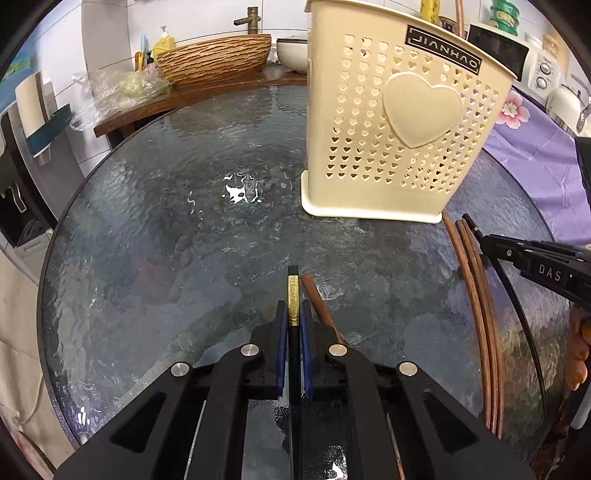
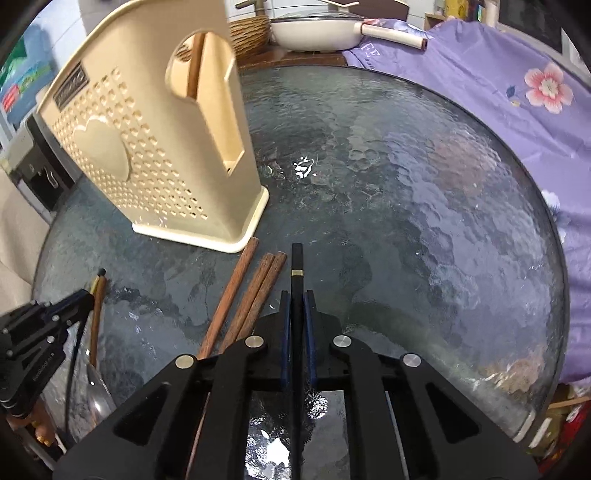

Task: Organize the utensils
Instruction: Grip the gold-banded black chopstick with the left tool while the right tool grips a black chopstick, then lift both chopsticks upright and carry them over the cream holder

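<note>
On the round glass counter (image 1: 155, 258), near its far side, stands the cream utensil holder (image 1: 391, 125), upright, walls pierced with small hearts, one large raised heart on the front; right wrist view shows a brown chopstick (image 2: 194, 62) standing inside, seen through the side cutout. Purple floral cloth (image 2: 498, 85) lies past the counter's edge, a white pan (image 2: 314, 33) and woven basket (image 1: 214, 59) on the wooden ledge behind. Three brown chopsticks (image 2: 243, 295) lie flat on the glass just in front of the holder's base, two touching side by side, the third slightly apart to their left. Left gripper (image 1: 293, 317): pads pressed together, pinching a black utensil with a gold band (image 1: 293, 299), its tip pointing away over the glass; another brown stick (image 1: 317, 306) lies just beside it. Right gripper (image 2: 297, 306): pads pinching a black chopstick (image 2: 296, 266) with a thin gold ring, low over the counter, beside the brown three. Metal spoon (image 2: 98, 391) rests near the counter's near-left edge.
</note>
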